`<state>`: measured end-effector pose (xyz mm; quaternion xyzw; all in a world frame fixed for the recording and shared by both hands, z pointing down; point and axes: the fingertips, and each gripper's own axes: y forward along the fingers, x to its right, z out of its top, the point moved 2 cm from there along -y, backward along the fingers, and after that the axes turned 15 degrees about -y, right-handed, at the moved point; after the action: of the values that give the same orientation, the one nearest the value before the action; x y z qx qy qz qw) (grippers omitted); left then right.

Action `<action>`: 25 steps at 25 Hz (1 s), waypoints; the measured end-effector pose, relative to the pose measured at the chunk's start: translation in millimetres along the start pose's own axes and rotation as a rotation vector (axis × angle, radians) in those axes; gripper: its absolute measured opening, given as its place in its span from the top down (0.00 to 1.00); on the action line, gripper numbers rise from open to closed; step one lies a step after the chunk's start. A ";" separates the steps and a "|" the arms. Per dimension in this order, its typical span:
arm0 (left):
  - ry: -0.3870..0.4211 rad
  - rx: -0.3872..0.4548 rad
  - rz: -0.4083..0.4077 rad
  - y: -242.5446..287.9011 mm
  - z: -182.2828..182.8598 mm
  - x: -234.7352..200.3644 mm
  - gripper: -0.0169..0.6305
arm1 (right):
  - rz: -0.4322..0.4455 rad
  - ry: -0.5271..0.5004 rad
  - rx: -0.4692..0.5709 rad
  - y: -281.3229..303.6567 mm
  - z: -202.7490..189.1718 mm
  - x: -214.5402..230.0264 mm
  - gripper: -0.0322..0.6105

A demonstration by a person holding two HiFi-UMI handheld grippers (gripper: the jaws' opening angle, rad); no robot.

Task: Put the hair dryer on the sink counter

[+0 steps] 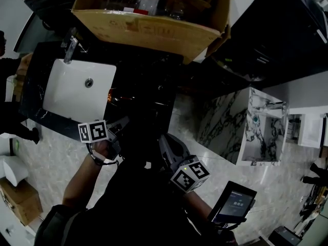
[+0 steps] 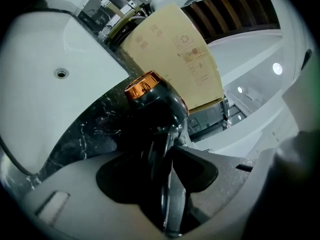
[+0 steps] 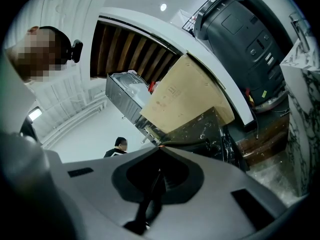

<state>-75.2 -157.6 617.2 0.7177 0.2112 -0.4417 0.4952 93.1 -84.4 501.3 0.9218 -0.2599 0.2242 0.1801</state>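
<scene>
While our left claw (image 2: 161, 150) clamped the glossy black, copper-ringed hair dryer (image 2: 155, 104) near the veined marble bench (image 2: 92, 129), our right claw (image 3: 160, 148) was pinched shut.

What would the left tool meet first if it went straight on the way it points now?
The black hair dryer with the copper ring already sits in the left tool. Straight beyond it, the brown cardboard box on the dark marble counter probably comes first; depth is unclear.
</scene>
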 end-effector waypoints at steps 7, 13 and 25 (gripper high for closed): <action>0.014 0.016 0.046 -1.7 -1.2 -2.7 0.68 | -0.001 -0.012 0.009 -8.7 7.5 -3.6 0.96; -0.014 0.016 0.032 -2.9 -2.6 -5.6 0.65 | 0.005 -0.010 0.021 -12.6 8.0 -4.2 0.96; -0.034 0.086 0.039 -20.2 6.4 -2.6 0.57 | 0.004 -0.008 0.017 -16.4 5.8 -7.6 0.96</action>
<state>-94.3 -154.5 608.0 0.7346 0.1695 -0.4528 0.4761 98.3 -70.9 489.1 0.9237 -0.2605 0.2229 0.1708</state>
